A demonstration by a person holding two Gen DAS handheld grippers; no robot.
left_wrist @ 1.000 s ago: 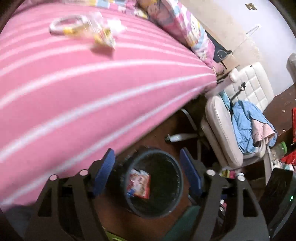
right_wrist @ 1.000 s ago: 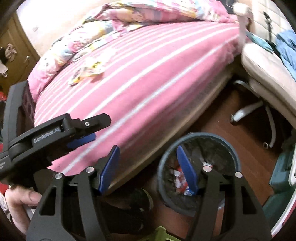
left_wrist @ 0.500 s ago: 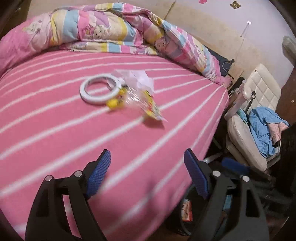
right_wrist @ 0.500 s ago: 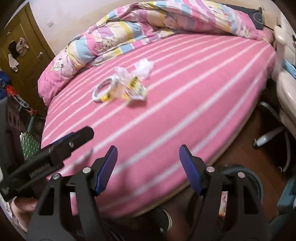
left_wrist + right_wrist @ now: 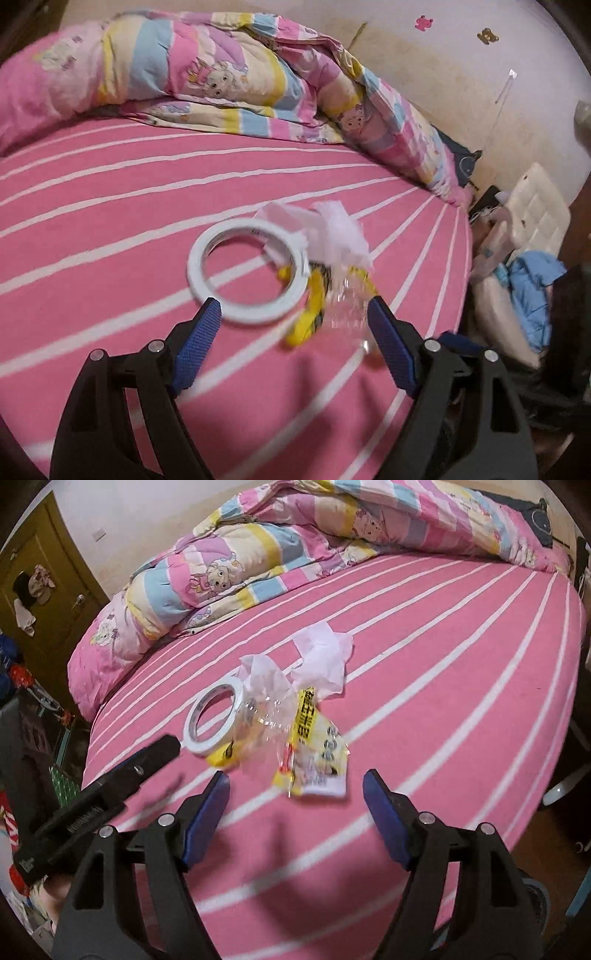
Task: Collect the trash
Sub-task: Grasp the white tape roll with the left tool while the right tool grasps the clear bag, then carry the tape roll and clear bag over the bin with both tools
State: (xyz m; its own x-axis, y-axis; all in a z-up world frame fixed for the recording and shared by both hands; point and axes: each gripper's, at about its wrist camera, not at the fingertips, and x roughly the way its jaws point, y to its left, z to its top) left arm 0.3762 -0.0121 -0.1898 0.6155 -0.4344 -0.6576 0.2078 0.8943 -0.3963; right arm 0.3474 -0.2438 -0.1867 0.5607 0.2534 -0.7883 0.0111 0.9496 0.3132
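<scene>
Left wrist view: the left gripper is over a pink bed with white stripes.
Left claw: its two blue pads are spread wide and nothing is between them. The jaws were just opening a bit more.
Tape ring: a white tape ring lies flat on the bed, just past the left blue pad.
Yellow wrapper: a yellow wrapper lies right beside the ring, between the two pads but farther away on the bed. It looks blurry.
Clear plastic: a bit of clear plastic lies next to the yellow wrapper, near the right blue pad.
White tissue: a crumpled white tissue touches the far side of the ring.
Right wrist view: the right gripper is over the same bed.
Right claw: its pads are wide apart too, and they hold nothing. These jaws were just opening.
Trash pile: the tape ring, clear plastic, white tissue and yellow wrapper sit close together in the middle of the bed. The yellow wrapper is the nearest bit, just ahead of the claw.
Other gripper: the left gripper comes in from the left side, with its tip close to the tape ring.
Blanket: a bunched up blanket with cartoon pictures is at the far end of the bed.
Chair: a white chair with blue clothes on it stands beside the bed.
</scene>
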